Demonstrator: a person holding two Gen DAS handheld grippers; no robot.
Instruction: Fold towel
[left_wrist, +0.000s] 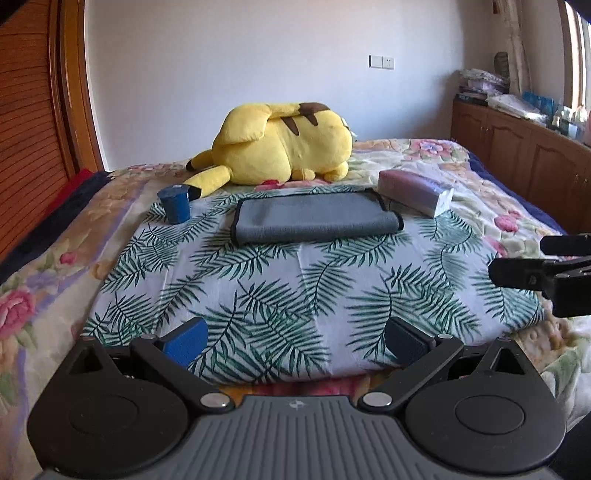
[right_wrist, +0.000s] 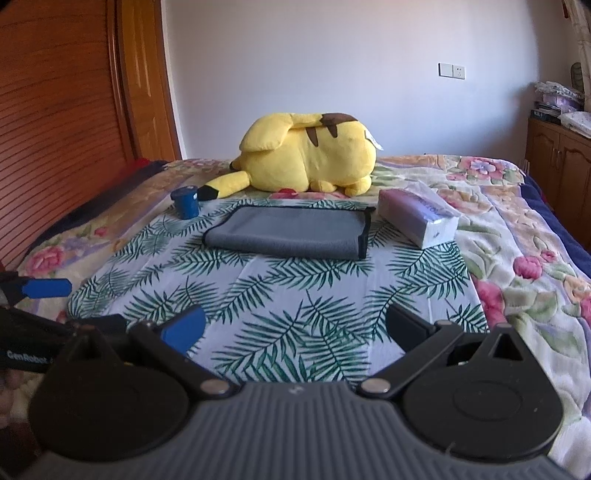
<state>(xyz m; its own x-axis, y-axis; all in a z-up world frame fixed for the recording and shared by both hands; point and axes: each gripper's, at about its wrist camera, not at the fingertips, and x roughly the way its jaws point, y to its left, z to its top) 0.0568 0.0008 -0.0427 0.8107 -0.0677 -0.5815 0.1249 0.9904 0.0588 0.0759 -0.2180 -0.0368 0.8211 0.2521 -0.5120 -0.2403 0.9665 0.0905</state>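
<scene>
A grey towel (left_wrist: 314, 218) with black edging lies folded on a leaf-print cloth (left_wrist: 295, 288) on the bed; it also shows in the right wrist view (right_wrist: 291, 232). My left gripper (left_wrist: 295, 341) is open and empty, held well back from the towel over the cloth's near edge. My right gripper (right_wrist: 295, 332) is open and empty, also well short of the towel. The right gripper's fingers (left_wrist: 517, 275) show at the right edge of the left wrist view. The left gripper's blue fingertip (right_wrist: 48, 288) shows at the left of the right wrist view.
A yellow plush toy (left_wrist: 280, 147) lies behind the towel. A blue cup (left_wrist: 175, 203) stands upside down at the cloth's far left. A tissue pack (left_wrist: 413, 192) lies at the far right. A wooden headboard (left_wrist: 26, 147) is on the left, cabinets (left_wrist: 517, 155) on the right.
</scene>
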